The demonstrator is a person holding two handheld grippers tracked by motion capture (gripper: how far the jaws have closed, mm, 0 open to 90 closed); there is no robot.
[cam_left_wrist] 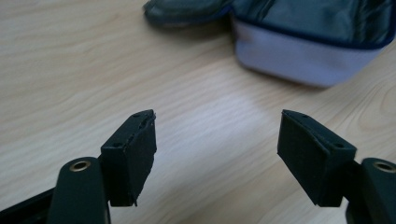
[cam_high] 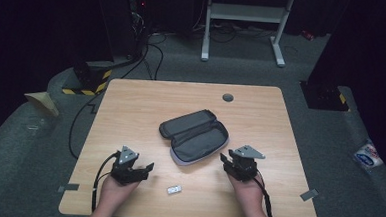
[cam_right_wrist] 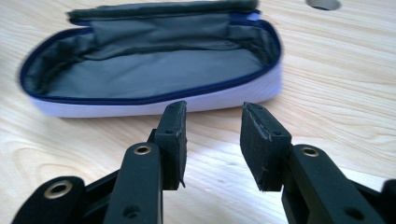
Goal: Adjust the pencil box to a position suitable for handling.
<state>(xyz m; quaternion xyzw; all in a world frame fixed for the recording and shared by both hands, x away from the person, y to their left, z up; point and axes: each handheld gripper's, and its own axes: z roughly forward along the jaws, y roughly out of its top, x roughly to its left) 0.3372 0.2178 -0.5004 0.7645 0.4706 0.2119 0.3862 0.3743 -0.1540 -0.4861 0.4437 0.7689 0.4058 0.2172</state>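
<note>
1. Lying open at the middle of the light wooden table [cam_high: 131,110] is a dark grey zip-up fabric pouch with a pale lavender underside [cam_high: 195,136] — its lid is folded back toward the far left, and its grey lining faces up.
2. Left tongs [cam_high: 148,168] hover near the table's front edge, held in the person's left hand [cam_high: 114,189]; their jaws stand spread with nothing between them, bare wood showing in the gap in the left gripper view.
3. Right tongs [cam_high: 224,159] sit just beside the pouch's near right end, held by the right hand [cam_high: 249,189]; the jaws are a modest gap apart — nothing is pinched, and the pads do not touch the pouch.
4. A small white flat rectangular object [cam_high: 173,189] rests on the table between the two hands, near the front edge and apart from the pouch.
5. A round grey grommet [cam_high: 227,97] sits in the table near its far edge.
</note>
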